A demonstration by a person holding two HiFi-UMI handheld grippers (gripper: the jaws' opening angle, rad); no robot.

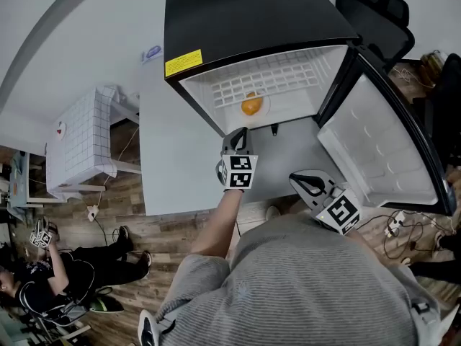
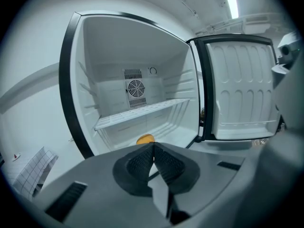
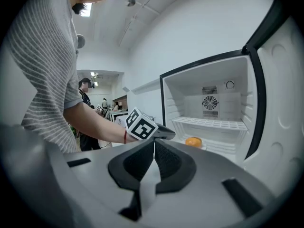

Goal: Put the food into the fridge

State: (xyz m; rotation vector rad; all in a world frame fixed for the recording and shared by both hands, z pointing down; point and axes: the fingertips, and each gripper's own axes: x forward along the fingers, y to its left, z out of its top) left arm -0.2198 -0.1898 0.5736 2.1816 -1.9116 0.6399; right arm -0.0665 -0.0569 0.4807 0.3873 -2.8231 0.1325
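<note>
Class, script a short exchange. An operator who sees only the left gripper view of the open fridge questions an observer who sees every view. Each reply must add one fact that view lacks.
Operator: Is my gripper inside the fridge?
Observer: No. In the head view the left gripper has its tip about at the front edge of the fridge, just short of the food.
Operator: What is the other gripper holding?
Observer: Nothing. The right gripper view shows the right gripper shut and empty.
</note>
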